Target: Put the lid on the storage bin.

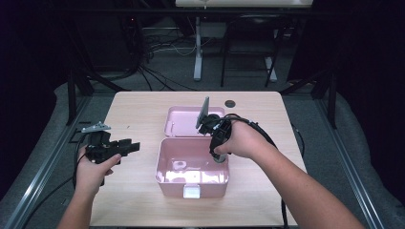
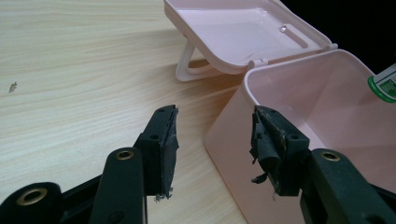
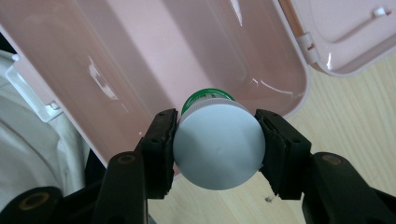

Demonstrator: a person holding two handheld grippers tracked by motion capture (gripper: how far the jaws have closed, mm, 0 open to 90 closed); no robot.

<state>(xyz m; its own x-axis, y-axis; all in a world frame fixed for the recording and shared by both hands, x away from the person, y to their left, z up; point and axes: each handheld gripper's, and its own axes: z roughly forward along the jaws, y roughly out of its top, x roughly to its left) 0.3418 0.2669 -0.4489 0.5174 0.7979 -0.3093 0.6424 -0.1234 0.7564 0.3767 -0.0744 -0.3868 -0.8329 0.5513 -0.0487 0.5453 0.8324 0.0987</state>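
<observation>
An open pink box (image 1: 172, 183) stands mid-table, its lid (image 1: 179, 121) laid back flat behind it. My right gripper (image 1: 217, 145) hangs over the box's right end, pointing down, shut on a small bottle (image 1: 220, 157). In the right gripper view the pads (image 3: 161, 149) press both sides of the bottle's white cap (image 3: 218, 147), a green band showing below it, above the box's inside (image 3: 140, 56). Left of the box, my left gripper (image 1: 134, 146) is held open and holds nothing. In the left gripper view the open gripper (image 2: 215, 140) faces the box's near corner (image 2: 327, 93) and the lid (image 2: 243, 28).
The light wooden table (image 1: 138, 109) has a dark round grommet (image 1: 230, 103) behind the lid. A white latch (image 1: 192, 191) sits on the box's front wall. Table legs, cables and chair frames stand on the floor beyond the far edge.
</observation>
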